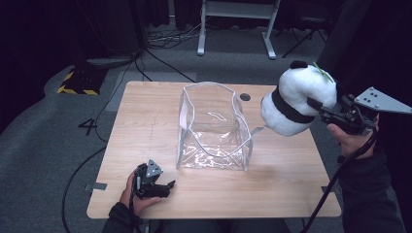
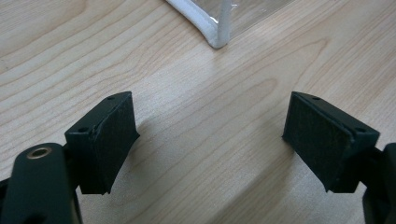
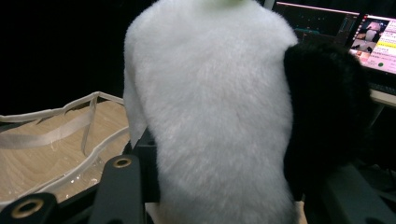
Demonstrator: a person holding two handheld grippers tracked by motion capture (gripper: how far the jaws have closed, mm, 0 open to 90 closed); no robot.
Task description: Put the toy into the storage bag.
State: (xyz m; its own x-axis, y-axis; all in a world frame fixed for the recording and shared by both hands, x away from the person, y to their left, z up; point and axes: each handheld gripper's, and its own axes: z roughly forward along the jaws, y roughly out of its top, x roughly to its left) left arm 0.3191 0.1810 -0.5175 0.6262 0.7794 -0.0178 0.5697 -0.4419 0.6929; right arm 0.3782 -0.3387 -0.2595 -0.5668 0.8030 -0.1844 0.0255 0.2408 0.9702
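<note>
right gripper point(image 1: 324, 110) clamped on plush panda point(image 1: 291, 99), raised right of clear bag point(image 1: 214, 128) (likely for dropping in); left gripper point(image 1: 165, 187) jaws apart, idle near bag's front corner.

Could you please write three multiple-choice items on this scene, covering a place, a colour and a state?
1. Where is the panda plush toy?
A. inside the bag
B. held in the air to the right of the clear bag
C. lying on the floor

2. What colour is the trim of the clear bag?
A. red
B. white
C. blue

3. How does the left gripper stand?
A. open above bare table
B. shut on the bag
C. shut on the toy

Answers: 1 B, the right gripper holds it clear of the tabletop. 2 B, white edging rims the opening. 3 A, its pads stand apart over wood.
</note>
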